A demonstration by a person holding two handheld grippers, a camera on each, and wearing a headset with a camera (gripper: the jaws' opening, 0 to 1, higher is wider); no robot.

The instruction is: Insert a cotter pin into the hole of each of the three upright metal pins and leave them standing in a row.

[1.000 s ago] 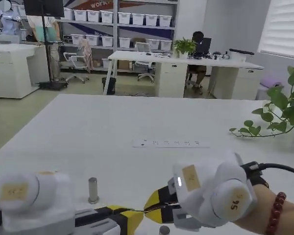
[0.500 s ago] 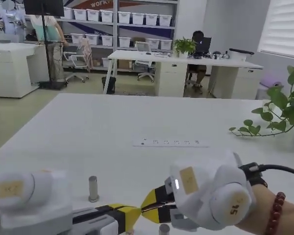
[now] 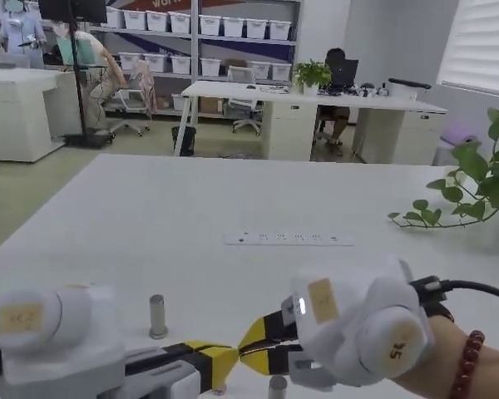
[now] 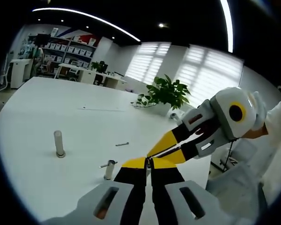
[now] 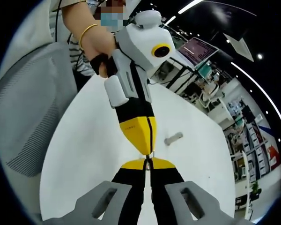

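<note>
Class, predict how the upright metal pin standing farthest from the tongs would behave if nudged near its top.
The upright metal pin is tall and narrow, so it would probably tip rather than slide. Being round, it would likely then roll across the smooth table. Its metal look suggests weight for its size.
</note>
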